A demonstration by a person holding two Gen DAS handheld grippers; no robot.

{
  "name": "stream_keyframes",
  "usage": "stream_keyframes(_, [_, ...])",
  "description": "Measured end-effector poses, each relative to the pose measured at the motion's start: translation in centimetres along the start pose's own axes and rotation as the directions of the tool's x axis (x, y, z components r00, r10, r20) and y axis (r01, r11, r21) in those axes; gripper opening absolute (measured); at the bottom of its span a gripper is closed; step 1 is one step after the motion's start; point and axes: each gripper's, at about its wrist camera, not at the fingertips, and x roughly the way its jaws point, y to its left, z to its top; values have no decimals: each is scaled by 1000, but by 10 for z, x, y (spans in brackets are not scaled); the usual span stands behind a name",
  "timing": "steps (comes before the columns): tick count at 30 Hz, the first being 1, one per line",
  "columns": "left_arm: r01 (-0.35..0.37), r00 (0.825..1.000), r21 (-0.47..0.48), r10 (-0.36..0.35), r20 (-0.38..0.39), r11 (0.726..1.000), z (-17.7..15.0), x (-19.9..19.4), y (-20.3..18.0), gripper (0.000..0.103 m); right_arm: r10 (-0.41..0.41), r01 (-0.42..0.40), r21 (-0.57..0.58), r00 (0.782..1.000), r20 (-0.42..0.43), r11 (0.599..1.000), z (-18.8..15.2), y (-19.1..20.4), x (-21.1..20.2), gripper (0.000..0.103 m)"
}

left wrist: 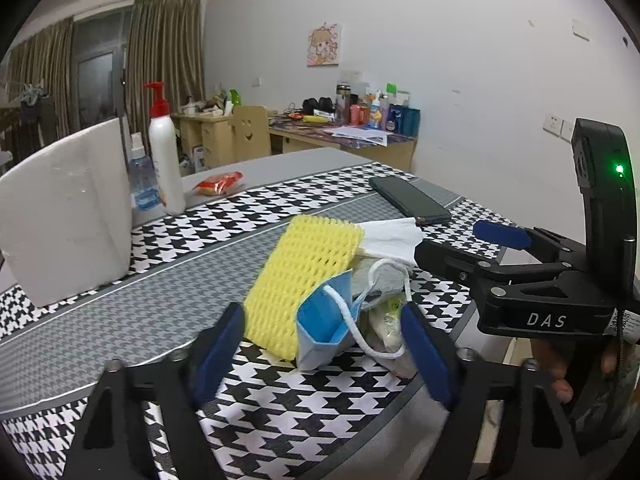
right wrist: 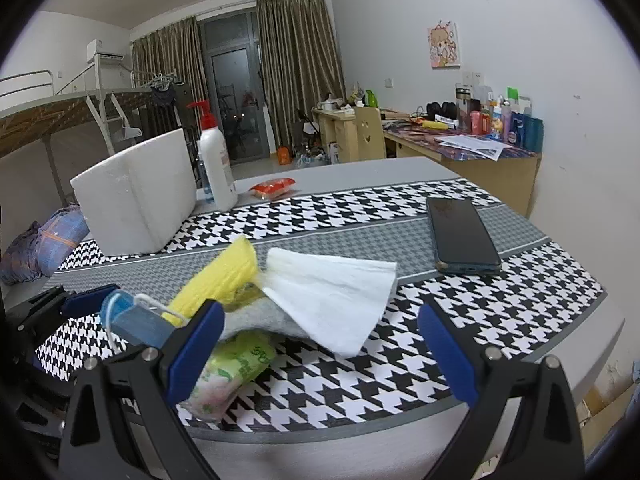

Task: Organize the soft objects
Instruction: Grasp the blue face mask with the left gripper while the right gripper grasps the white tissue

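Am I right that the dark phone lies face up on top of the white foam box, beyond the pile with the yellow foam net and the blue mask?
Not quite. The phone lies flat on the houndstooth table mat, apart from the white foam box, which stands on the pile's other side. The rest holds: it lies beyond the yellow foam net and blue mask. The right wrist view shows this best.

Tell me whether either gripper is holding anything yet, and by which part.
Nothing is held. The left gripper stands open around the blue face mask, fingers not pressing it. The right gripper is open, nothing gripped, over the white tissue.
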Motion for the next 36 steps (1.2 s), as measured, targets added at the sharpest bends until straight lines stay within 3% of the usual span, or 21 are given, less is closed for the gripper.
stream_keyframes(6, [44,999,12,-44,-11,999,0,4,-3,60,-7,7,2,1000,-22,1000,0,-5,10,99])
stream_keyframes(14, [100,994,0,-100,-39,995,-2,10,-1,26,-8,7,-7,998,-61,1000,8,-12,27,99])
stream_keyframes(32, [171,983,14,-170,-76,985,1,18,7,20,60,-54,34,975,-214,998,13,-25,71,99])
stream_keyframes(36, [174,982,16,-172,-80,985,1,18,9,20,92,-82,49,970,-226,995,12,-27,71,86])
